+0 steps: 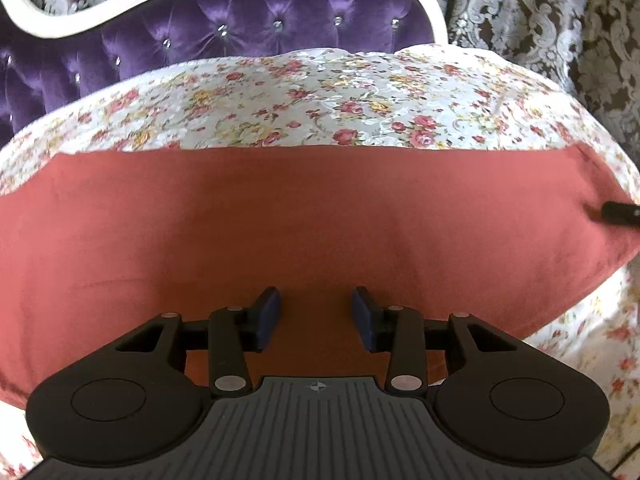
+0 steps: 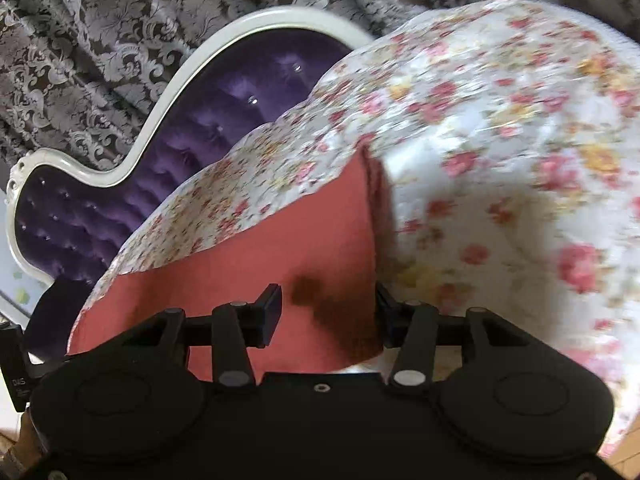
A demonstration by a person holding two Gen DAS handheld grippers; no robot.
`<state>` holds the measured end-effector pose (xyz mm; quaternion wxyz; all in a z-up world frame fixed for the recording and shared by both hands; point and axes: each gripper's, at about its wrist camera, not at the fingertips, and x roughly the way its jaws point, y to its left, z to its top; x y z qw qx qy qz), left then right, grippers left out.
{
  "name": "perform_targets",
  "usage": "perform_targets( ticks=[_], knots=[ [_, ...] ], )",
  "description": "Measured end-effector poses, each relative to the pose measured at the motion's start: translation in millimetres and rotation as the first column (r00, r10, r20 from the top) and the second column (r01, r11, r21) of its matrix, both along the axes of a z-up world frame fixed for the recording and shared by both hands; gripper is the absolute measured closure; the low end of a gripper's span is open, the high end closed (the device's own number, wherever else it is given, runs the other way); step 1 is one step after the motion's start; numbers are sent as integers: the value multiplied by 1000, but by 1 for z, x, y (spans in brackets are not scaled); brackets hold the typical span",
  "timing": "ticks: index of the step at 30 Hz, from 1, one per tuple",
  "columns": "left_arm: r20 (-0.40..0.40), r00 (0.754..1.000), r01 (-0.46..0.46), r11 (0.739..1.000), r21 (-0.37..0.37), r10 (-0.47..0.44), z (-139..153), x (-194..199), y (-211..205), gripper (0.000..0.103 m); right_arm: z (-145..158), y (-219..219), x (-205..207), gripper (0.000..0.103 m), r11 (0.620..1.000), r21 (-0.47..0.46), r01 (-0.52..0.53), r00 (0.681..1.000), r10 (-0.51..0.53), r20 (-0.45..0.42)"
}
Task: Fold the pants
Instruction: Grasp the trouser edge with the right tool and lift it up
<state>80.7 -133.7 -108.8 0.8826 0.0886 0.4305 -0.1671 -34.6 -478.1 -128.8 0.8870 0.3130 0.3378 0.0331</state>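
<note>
The rust-red pants [image 1: 304, 220] lie flat and smooth in a wide band across the floral bedspread [image 1: 320, 96]. My left gripper [image 1: 316, 314] is open, its blue pads just above the near part of the cloth, holding nothing. A black tip of the right gripper [image 1: 618, 214] shows at the pants' right end. In the right wrist view the pants' end [image 2: 312, 240] lies between the open fingers of my right gripper [image 2: 326, 310], with the cloth's edge by the right finger. This view is blurred.
A purple tufted headboard [image 1: 224, 36] with a white frame [image 2: 132, 160] stands behind the bed. Brown and silver patterned curtains [image 1: 540, 20] hang behind it. The bedspread [image 2: 500, 160] drops off at the bed's right side.
</note>
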Motion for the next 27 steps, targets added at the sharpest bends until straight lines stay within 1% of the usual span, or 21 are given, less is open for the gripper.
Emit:
perform_targets(
  ticks=[1, 2, 3, 5, 7, 9, 11, 14, 17, 18, 21, 24, 26, 27],
  knots=[
    [-5, 1000, -5, 1000, -1, 5, 0, 1, 0, 63, 2, 2, 3, 58, 1000, -21, 2, 1000, -3, -17],
    [-9, 1000, -13, 1000, -1, 13, 1, 2, -1, 63, 2, 5, 7, 90, 999, -42, 13, 999, -15, -44],
    [-11, 1000, -21, 1000, -1, 21, 1, 2, -2, 62, 1, 8, 10, 90, 999, -46, 20, 998, -23, -66],
    [-4, 1000, -26, 1000, 7, 26, 0, 1, -4, 62, 5, 16, 11, 91, 996, -88, 35, 997, -41, -69],
    [2, 1000, -24, 1000, 14, 24, 0, -1, -5, 62, 17, 30, 11, 91, 979, -201, 35, 996, -51, -74],
    [-2, 1000, -26, 1000, 11, 26, 0, 0, -4, 62, 31, 40, 7, 91, 964, -263, 38, 997, -54, -54],
    [-9, 999, -33, 999, 6, 33, 1, 1, -4, 62, 45, 46, 3, 92, 957, -285, 50, 998, -60, -28],
    [-22, 998, -56, 998, 6, 56, 3, 3, -5, 62, 63, 53, -1, 92, 952, -299, 61, 998, -65, -2],
    [-32, 997, -64, 998, 1, 64, 5, 3, -10, 62, 75, 59, 0, 92, 955, -287, 67, 998, -69, 4],
    [-33, 998, -55, 999, 2, 55, 5, 2, -14, 62, 78, 60, 0, 92, 957, -281, 66, 998, -68, 3],
    [-11, 1000, -19, 998, 52, 19, 4, -9, -27, 62, 85, 63, 3, 91, 964, -256, 65, 998, -64, 10],
    [-10, 1000, 26, 997, 79, -26, 3, -24, -32, 62, 91, 65, 7, 91, 967, -247, 63, 998, -58, 26],
    [-38, 998, 52, 996, 73, -50, 4, -31, -29, 62, 94, 67, 8, 91, 967, -245, 65, 998, -59, 32],
    [-63, 996, 58, 997, 55, -55, 5, -34, -24, 62, 94, 68, 9, 91, 968, -242, 65, 998, -59, 33]
  ],
)
